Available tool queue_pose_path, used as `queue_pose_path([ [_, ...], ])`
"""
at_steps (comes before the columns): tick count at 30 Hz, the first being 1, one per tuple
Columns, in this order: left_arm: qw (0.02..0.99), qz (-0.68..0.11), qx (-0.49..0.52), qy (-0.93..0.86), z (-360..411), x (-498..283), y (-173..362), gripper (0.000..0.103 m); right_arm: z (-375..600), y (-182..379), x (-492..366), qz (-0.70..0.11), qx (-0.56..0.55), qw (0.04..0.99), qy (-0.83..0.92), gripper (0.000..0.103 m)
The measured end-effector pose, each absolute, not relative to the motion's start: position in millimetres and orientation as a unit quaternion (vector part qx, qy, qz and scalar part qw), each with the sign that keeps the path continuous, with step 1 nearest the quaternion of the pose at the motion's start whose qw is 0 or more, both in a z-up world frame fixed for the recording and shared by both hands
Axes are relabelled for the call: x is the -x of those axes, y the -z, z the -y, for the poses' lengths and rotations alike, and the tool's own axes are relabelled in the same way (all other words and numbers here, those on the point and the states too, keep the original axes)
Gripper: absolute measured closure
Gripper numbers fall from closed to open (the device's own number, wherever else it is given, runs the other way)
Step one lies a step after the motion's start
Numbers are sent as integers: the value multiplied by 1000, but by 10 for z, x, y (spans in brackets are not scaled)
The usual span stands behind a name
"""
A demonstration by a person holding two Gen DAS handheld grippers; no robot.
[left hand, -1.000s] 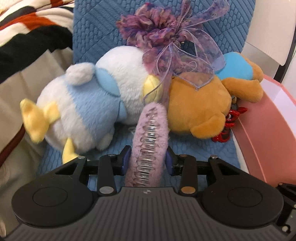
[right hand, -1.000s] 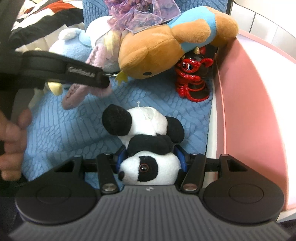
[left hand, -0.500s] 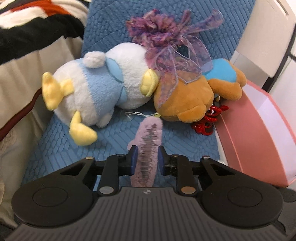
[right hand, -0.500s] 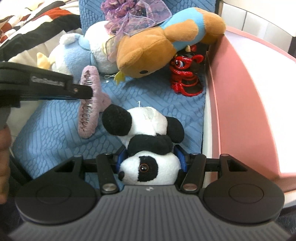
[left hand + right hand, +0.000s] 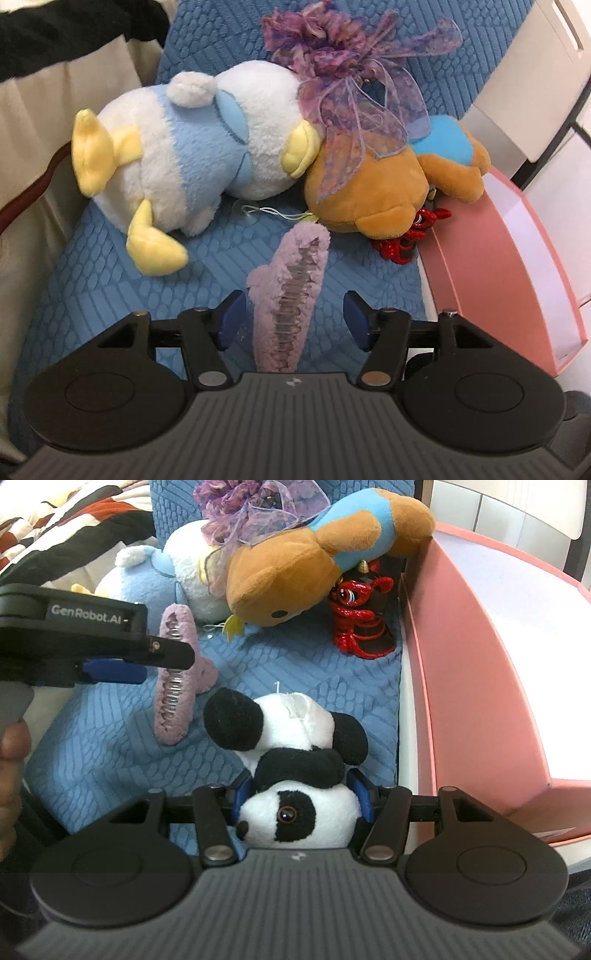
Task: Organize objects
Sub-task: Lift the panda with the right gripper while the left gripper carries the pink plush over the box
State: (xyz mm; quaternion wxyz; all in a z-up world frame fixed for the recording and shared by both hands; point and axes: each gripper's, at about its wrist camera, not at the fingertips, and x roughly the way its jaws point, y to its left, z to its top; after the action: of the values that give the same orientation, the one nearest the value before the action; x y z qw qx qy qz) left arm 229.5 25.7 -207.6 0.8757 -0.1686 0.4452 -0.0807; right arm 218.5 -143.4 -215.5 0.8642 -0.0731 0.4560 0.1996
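Lying on the blue quilted cushion (image 5: 110, 280) at the lower centre of the left wrist view, a fuzzy pink hair claw clip (image 5: 291, 295) sits between the two blue pads of the left gripper (image 5: 293, 319), whose jaws are opening and stand clear of the clip on both sides. In the right wrist view the same clip (image 5: 177, 698) shows at centre left, partly crossed by the black body of the left gripper (image 5: 110, 664), with part of a hand (image 5: 11, 775) at the left edge. At the bottom centre of that view, the right gripper (image 5: 301, 797) pinches a small black-and-white panda plush (image 5: 295, 760), its head nearest the camera and its blue pads pressed against its sides. Beyond the clip, in the upper half of the left wrist view, a white and pale blue duck plush (image 5: 192, 155) with yellow feet lies on its side, its bill touching a brown bear plush (image 5: 373, 192) in a light blue top. A purple gauze ribbon bow (image 5: 351, 74) drapes over both. A red dragon figurine (image 5: 362, 620) stands just beside the bear's head in the right wrist view, near the wall of a pink box (image 5: 472, 686) that fills the right side. Striped bedding (image 5: 55, 524) shows at the upper left.
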Motion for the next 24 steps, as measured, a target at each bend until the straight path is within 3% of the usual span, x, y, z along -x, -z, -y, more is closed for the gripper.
queue_pose_path([
  [12, 883, -454, 114, 47, -27, -2509, 2304, 38, 1406, 2230, -2241, -467, 63, 859, -201, 45],
  [15, 884, -455, 99, 39, 9, -2543, 2322, 45, 1386, 2239, -2238, -464, 68, 861, -200, 45],
  [17, 883, -457, 96, 43, 14, -2554, 2323, 61, 1379, 2248, -2251, -466, 70, 859, -201, 45],
  [24, 882, -457, 105, 56, -38, -2461, 2285, 63, 1397, 2119, -2262, -463, 75, 856, -216, 46],
])
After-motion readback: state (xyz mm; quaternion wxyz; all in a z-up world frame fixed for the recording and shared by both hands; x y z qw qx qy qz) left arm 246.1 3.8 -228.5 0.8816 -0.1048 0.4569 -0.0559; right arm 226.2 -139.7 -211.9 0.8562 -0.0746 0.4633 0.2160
